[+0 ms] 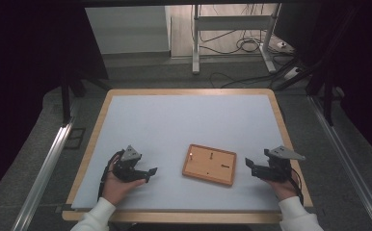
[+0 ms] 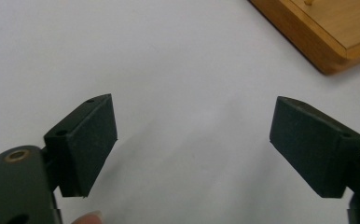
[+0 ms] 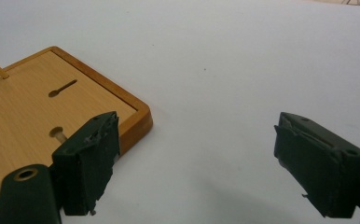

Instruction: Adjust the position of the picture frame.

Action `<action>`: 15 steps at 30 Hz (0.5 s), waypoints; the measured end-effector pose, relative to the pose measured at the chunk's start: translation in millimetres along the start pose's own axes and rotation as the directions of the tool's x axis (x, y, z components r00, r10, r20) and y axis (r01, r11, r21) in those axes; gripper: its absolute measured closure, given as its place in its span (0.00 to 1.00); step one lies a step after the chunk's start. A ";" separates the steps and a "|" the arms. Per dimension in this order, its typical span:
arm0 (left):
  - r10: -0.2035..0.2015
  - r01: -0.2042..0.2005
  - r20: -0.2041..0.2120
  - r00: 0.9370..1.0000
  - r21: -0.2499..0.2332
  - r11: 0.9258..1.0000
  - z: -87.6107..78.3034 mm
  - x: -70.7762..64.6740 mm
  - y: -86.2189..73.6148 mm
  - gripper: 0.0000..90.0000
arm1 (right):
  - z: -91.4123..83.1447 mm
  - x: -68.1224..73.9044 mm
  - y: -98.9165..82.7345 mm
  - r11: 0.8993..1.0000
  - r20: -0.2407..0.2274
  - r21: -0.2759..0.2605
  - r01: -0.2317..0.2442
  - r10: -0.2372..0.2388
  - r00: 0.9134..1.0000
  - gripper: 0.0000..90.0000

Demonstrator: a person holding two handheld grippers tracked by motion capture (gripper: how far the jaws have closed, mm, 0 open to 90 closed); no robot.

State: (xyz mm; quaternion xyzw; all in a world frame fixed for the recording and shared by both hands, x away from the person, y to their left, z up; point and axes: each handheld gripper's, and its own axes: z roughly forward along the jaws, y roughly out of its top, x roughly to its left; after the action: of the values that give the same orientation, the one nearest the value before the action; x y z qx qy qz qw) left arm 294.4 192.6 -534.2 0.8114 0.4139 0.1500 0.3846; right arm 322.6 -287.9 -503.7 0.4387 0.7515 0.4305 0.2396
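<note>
A flat wooden board [image 1: 209, 164] with a raised rim, a few slots and a thin peg lies on the white table top, near the front middle. My left gripper [image 1: 152, 172] rests to the left of the board, held in a hand, jaws wide apart and empty. In the left gripper view its black pads [image 2: 92, 140] frame bare white surface, and the board's corner [image 2: 327, 32] sits at the upper right. My right gripper [image 1: 248, 163] is just right of the board, open and empty. In the right gripper view the board [image 3: 38, 112] lies beside the left pad [image 3: 92, 161].
The white mat [image 1: 184, 125] sits on a table with a light wooden edge [image 1: 95, 127]. Beyond the far edge are a metal stand [image 1: 196, 43], floor cables [image 1: 244, 45] and dark curtains at both sides. A metal rail [image 1: 44, 168] runs along the left.
</note>
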 end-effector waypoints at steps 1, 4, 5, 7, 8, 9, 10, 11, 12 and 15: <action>0.001 -0.001 -0.006 1.000 0.001 1.000 -3.4 -0.7 -2.0 0.18 | 1.2 0.5 1.4 1.000 -0.001 0.000 0.005 -0.005 1.000 0.16; -0.024 0.024 0.003 1.000 -0.004 1.000 -5.4 1.0 -2.6 0.19 | 4.9 3.2 4.9 1.000 -0.015 0.002 0.016 -0.016 1.000 0.17; -0.033 0.033 0.006 0.999 -0.003 0.999 -5.3 1.7 -2.7 0.19 | 5.9 3.7 5.2 1.000 -0.020 0.006 0.011 -0.011 1.000 0.17; -0.038 0.038 0.008 0.999 0.002 0.999 -5.6 1.9 -2.6 0.20 | 8.4 3.8 6.0 0.999 -0.046 0.034 0.006 -0.004 0.999 0.18; -0.038 0.038 0.008 0.999 0.002 0.999 -5.6 1.9 -2.6 0.20 | 8.4 3.8 6.0 0.999 -0.046 0.034 0.006 -0.004 0.999 0.18; -0.039 0.039 0.008 0.999 0.000 0.999 -5.4 1.8 -2.1 0.20 | 8.7 3.6 6.1 0.999 -0.047 0.039 0.006 -0.004 0.999 0.18; -0.047 0.048 0.007 0.999 -0.004 0.999 -4.9 1.3 -1.7 0.20 | 8.8 2.6 6.1 0.999 -0.049 0.044 -0.008 0.010 0.999 0.19; -0.045 0.045 0.010 0.999 -0.005 0.999 -4.1 1.7 -1.1 0.20 | 8.8 2.6 6.1 0.999 -0.049 0.044 -0.008 0.010 0.999 0.19; -0.038 0.038 0.014 0.999 -0.002 0.999 -3.4 2.3 -0.4 0.21 | 8.8 2.1 5.9 0.999 -0.048 0.047 -0.011 0.014 0.999 0.19; -0.034 0.034 0.024 0.999 -0.006 0.999 -0.9 1.2 1.3 0.23 | 7.6 1.6 3.7 0.998 -0.042 0.053 -0.022 0.024 0.999 0.18</action>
State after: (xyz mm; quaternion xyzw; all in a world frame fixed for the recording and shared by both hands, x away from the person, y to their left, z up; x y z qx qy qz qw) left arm 295.3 193.5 -532.8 0.8047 0.4228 0.1350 0.3944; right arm 329.1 -282.4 -504.4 0.4444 0.7624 0.4224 0.2068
